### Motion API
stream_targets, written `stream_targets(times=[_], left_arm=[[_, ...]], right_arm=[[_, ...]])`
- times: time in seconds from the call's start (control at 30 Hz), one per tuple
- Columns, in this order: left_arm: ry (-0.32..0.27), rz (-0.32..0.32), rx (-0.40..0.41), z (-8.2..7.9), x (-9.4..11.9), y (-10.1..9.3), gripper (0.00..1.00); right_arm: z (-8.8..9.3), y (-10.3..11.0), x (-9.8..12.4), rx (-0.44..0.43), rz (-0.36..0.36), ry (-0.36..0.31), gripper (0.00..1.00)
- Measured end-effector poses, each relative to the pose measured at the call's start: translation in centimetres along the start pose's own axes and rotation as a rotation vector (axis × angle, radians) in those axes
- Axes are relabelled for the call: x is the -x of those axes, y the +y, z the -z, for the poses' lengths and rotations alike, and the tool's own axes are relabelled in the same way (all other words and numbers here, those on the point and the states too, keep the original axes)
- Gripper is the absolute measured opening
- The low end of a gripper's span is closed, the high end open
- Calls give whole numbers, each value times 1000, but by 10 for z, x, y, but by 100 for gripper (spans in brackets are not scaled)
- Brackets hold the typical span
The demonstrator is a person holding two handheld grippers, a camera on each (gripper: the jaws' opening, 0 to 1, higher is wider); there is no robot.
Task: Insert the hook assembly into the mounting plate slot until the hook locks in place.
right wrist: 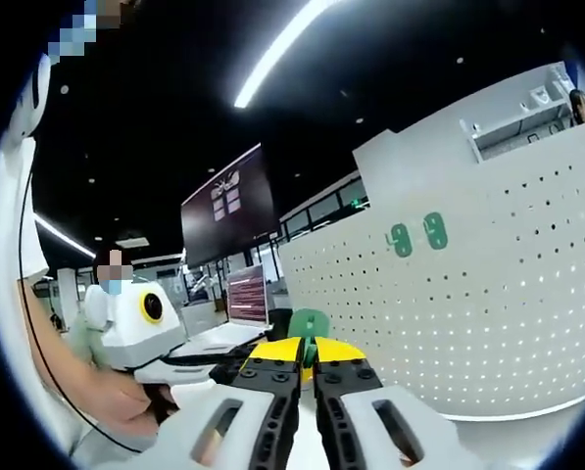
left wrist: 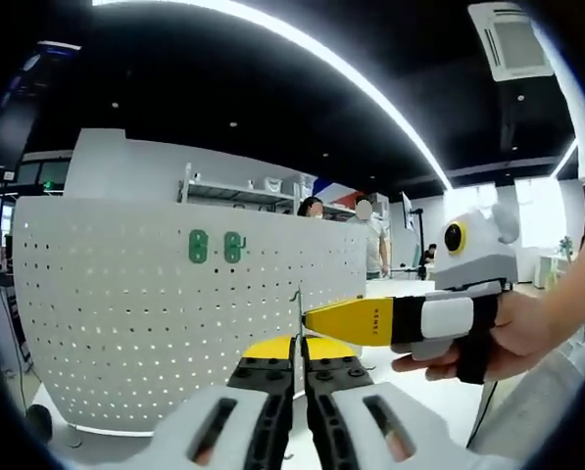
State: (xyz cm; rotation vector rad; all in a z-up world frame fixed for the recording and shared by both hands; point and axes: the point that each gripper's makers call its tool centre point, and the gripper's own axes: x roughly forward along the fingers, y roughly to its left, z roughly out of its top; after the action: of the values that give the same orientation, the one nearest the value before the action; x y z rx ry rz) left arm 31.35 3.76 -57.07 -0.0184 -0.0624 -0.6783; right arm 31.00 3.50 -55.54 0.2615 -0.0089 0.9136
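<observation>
**Left gripper view: both hooks pinched before the pegboard**

Ahead of my left fingers (left wrist: pixel 298 364), which are pressed together on a thin metal hook (left wrist: pixel 298 311), stands the white pegboard (left wrist: pixel 174 313) with two green hooks (left wrist: pixel 215 247) already mounted. My right gripper (left wrist: pixel 370 321) reaches in from the right, its tip just beside the metal hook. My right fingers (right wrist: pixel 307 370) are clamped on a green hook (right wrist: pixel 309 328), the pegboard to their right.

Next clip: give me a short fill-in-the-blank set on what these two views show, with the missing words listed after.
1. The white pegboard already carries two hooks coloured ____.
2. The right hand-held gripper is shut on a ____ hook.
3. In the left gripper view, the other gripper's jaws are tipped in ____.
4. The left hand-held gripper has its jaws ____.

Missing words: green; green; yellow; shut
</observation>
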Motion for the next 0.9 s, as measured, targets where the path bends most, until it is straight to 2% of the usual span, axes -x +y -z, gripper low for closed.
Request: stream_targets(times=[0.6, 0.83, 0.9], left_arm=[[-2, -6, -24, 2, 3, -4, 4], [45, -9, -51, 10, 6, -6, 6], [67, -5, -35, 17, 6, -8, 14]], right_arm=[[2, 5, 5, 3, -4, 20, 0], [6, 7, 5, 6, -9, 38, 0], [5, 8, 5, 8, -12, 38, 0]])
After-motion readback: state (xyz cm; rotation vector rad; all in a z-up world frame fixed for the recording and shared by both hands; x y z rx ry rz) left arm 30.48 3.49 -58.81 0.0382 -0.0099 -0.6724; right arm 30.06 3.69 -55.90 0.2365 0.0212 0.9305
